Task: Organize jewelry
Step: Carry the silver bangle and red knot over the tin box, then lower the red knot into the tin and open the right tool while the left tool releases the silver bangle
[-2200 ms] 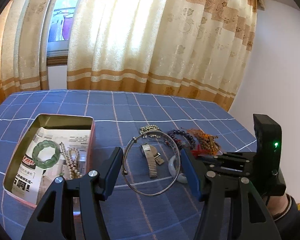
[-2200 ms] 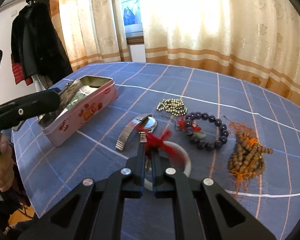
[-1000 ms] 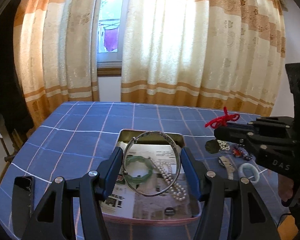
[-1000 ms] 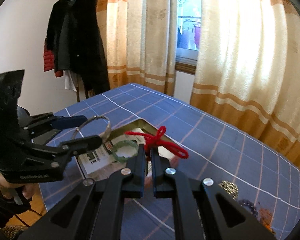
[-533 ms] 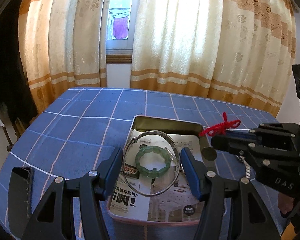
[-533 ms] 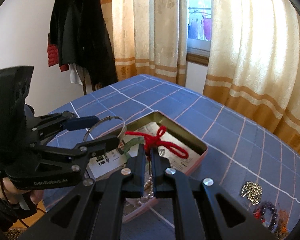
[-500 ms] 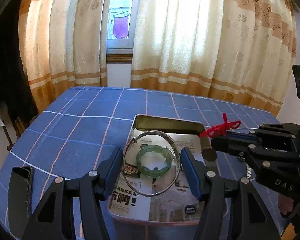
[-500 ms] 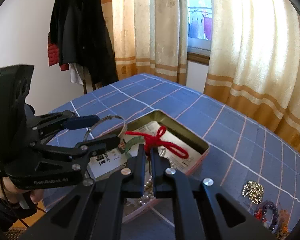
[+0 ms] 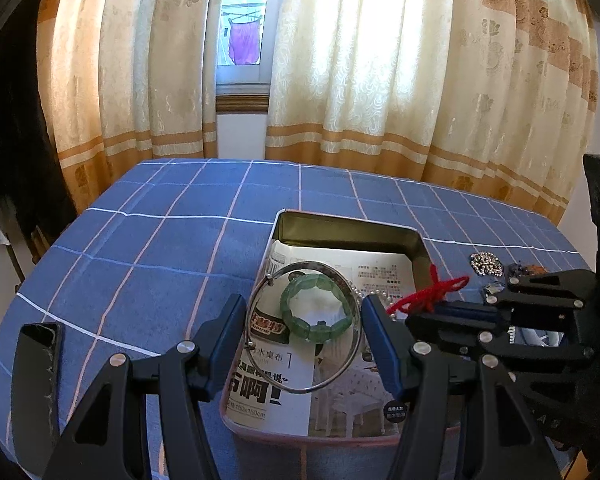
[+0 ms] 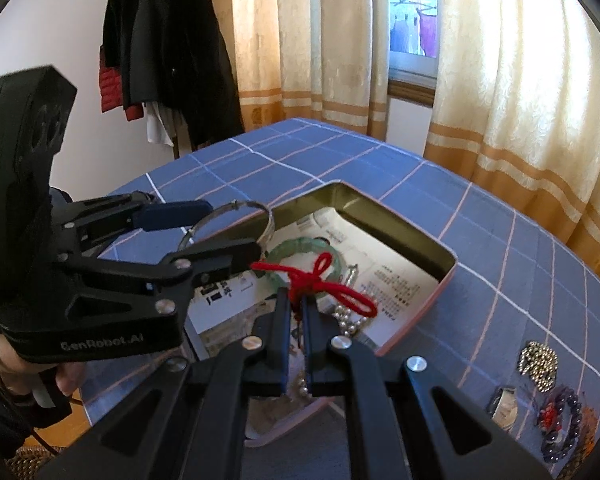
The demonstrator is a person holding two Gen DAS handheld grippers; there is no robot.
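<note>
Both grippers over the open tin (image 9: pixel 342 224): left gripper (image 9: pixel 304 330) clamps the bangle (image 9: pixel 300 328) flat above the green bracelet (image 9: pixel 316 312), right gripper (image 10: pixel 296 304) pinches the red cord (image 10: pixel 320 280) beside it, the tin floor directly below both.

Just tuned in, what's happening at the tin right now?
Both grippers hang over the open tin. The left gripper holds a silver bangle between its pads; the right gripper is shut on a red knotted cord. A green bracelet and pearl strand already lie on the newspaper lining inside. A watch, metal bead chain and dark bead bracelet remain on the blue tablecloth.
</note>
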